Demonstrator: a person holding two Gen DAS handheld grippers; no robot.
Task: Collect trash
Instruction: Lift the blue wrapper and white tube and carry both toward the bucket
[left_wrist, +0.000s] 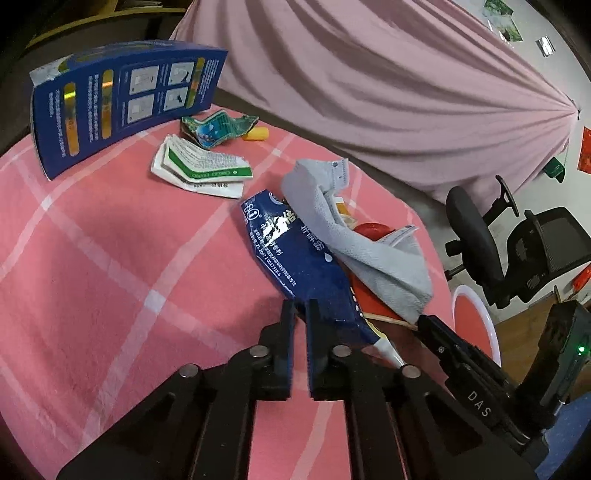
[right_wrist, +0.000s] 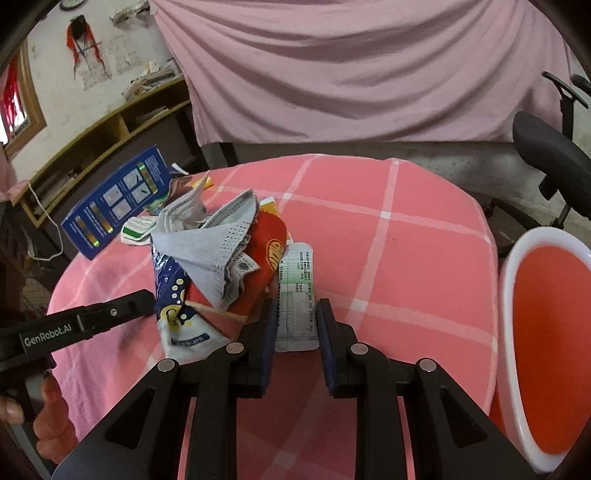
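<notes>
A pile of trash lies on the pink checked tablecloth (left_wrist: 92, 258): a blue wrapper (left_wrist: 295, 254), a grey face mask (left_wrist: 351, 236) and a red wrapper (right_wrist: 269, 243) under the mask. My left gripper (left_wrist: 301, 308) stands at the blue wrapper's near end with its jaws nearly together; whether they pinch it is unclear. My right gripper (right_wrist: 295, 314) is open, its fingers on either side of a white printed leaflet (right_wrist: 297, 295) lying flat. A red bin with a white rim (right_wrist: 546, 332) stands to the right, beside the table.
A large blue carton (left_wrist: 122, 99) stands at the far left of the table. Near it lie a white and green folded packet (left_wrist: 199, 166), a crumpled green wrapper (left_wrist: 218, 125) and a small yellow piece (left_wrist: 256, 133). A pink sheet and black office chairs (left_wrist: 517, 251) are behind.
</notes>
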